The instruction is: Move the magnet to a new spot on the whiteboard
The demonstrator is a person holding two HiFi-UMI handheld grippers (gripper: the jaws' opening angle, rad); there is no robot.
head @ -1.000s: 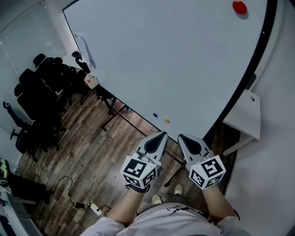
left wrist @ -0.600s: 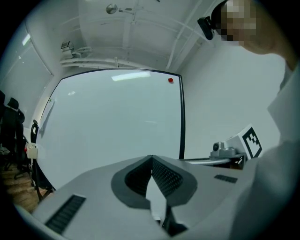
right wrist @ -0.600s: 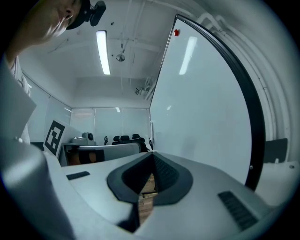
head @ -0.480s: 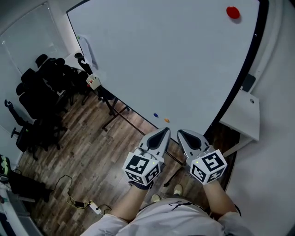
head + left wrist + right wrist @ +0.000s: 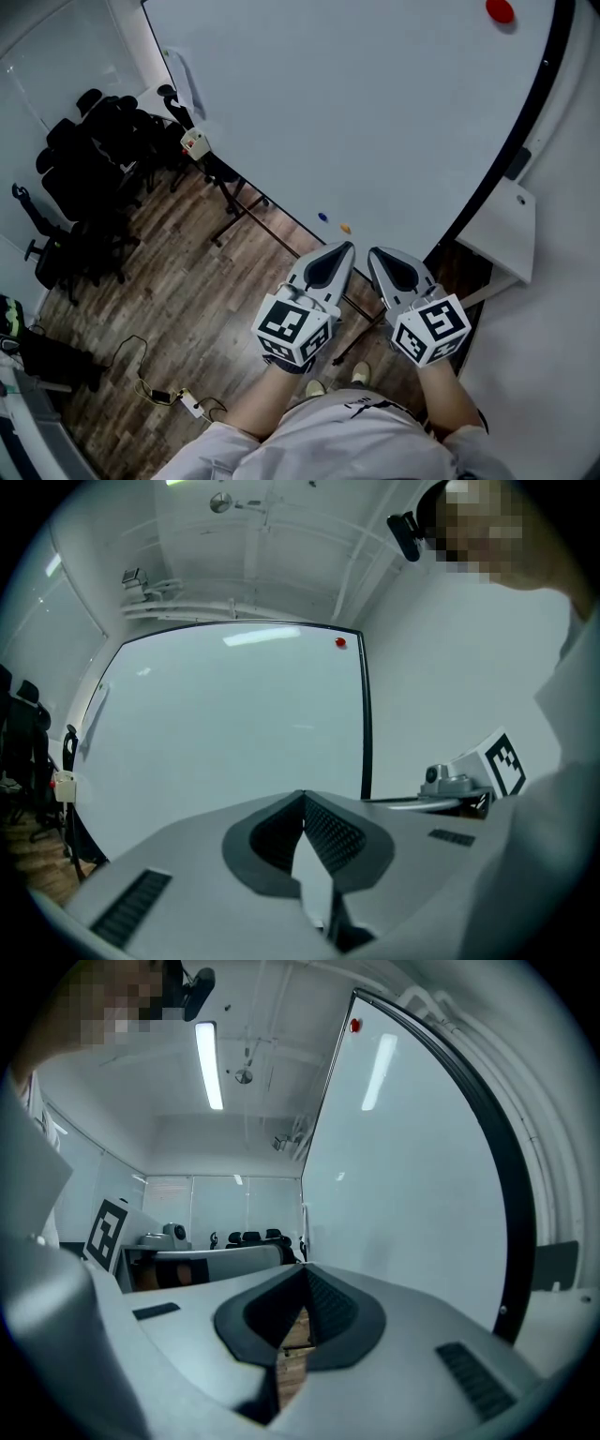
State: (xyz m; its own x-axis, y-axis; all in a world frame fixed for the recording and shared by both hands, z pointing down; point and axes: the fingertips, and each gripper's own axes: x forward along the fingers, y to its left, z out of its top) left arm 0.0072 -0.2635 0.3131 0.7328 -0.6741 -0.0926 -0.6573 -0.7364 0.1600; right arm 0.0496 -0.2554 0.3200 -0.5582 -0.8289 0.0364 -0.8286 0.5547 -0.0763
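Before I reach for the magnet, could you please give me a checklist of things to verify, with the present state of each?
1. The round red magnet is in sight, on the white whiteboard near its upper right corner: ok.
2. The left gripper is empty: ok, its jaws are together with nothing between them.
3. The right gripper is empty: ok, its jaws are together too.
4. Jaws open for a grasp: not ok, both pairs are shut.
5. A gripper is close to the magnet: not ok, both are held low, far from it.
6. A free spot on the board: ok, most of it is bare.
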